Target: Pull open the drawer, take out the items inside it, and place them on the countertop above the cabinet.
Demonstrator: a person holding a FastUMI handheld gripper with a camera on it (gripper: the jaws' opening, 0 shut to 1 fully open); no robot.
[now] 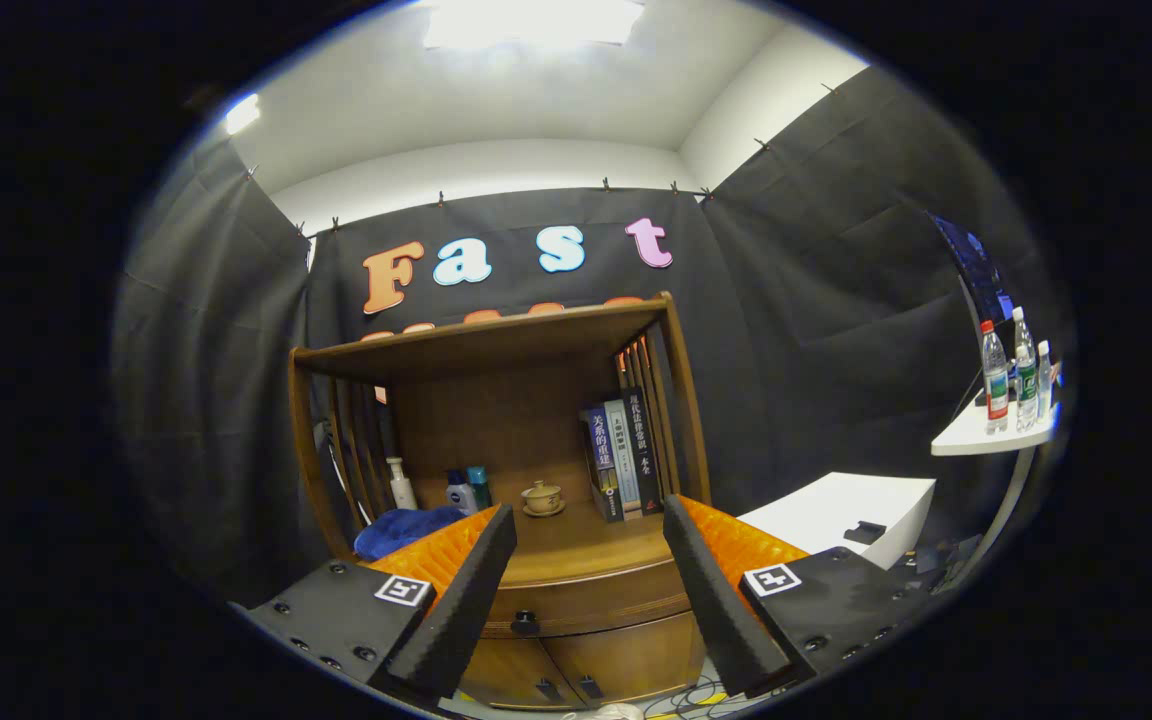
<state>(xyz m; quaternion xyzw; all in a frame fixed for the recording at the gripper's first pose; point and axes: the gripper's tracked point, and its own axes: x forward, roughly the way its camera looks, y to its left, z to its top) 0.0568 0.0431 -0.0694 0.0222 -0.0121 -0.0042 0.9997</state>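
The drawer (586, 600) is shut, so by my reading the task stands at its very first step: the approach to the pull. The gripper (591, 580) hangs a little way off from the wooden cabinet (496, 400), its fingers (466, 590) spread wide apart with nothing between them but open air, framing the drawer front. That front sits just below the cabinet's surface (576, 545), its face flush with the curved body, and it runs long from side to side across the cabinet, facing straight toward the gripper. The small dark knob (525, 623) sits at the middle of the drawer front, between the fingers and nearer the left one, and sticks out toward the camera. Below it are two cupboard doors with their own small handles (546, 688). The next move likely calls for the gripper to come forward and down until the knob lies between the fingertips, close on it, then draw straight back along the line the drawer slides. The items inside are hidden, so nothing can be said of them. On the surface stand a pump bottle (399, 483), two small bottles (468, 490), a lidded cup on a saucer (542, 497), upright books (624, 455) and a blue cloth (406, 528), leaving bare wood at the front for what comes out.
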